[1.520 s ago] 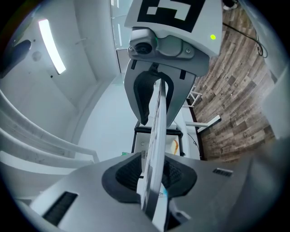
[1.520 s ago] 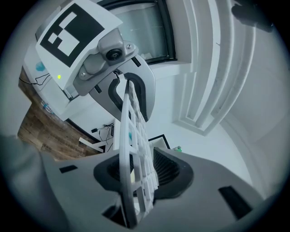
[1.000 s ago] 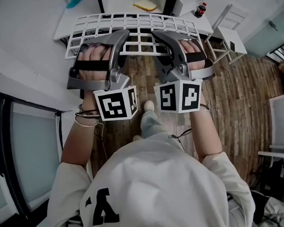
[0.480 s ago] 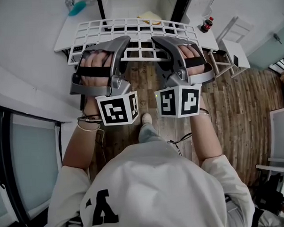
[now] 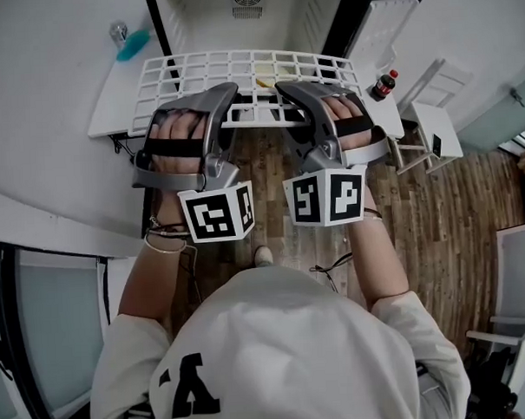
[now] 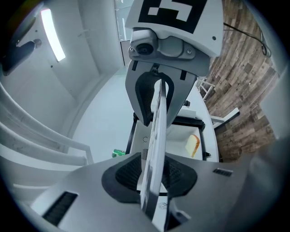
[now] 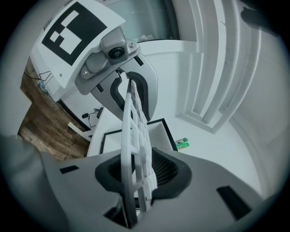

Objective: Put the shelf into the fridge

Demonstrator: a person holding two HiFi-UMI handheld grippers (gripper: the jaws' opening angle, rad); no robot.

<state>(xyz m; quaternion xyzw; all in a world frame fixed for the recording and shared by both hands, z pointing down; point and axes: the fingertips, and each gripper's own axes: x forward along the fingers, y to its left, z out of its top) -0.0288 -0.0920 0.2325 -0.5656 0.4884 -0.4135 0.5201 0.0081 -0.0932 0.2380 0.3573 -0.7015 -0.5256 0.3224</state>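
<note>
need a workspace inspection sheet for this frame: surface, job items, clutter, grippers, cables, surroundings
Surface: white table, partly under the shelf.
Job's things: white grid shelf held about level, not yet in; fridge ahead, door open.
Clutter: teal container on the table at left; cola bottle at right; bread slice, apparently inside the fridge.
Grippers: left gripper and right gripper are each shut on the shelf's near edge, which is clamped between the fingers.
Cables: black cable on the floor.
Surroundings: wood floor; white chair at right.
</note>
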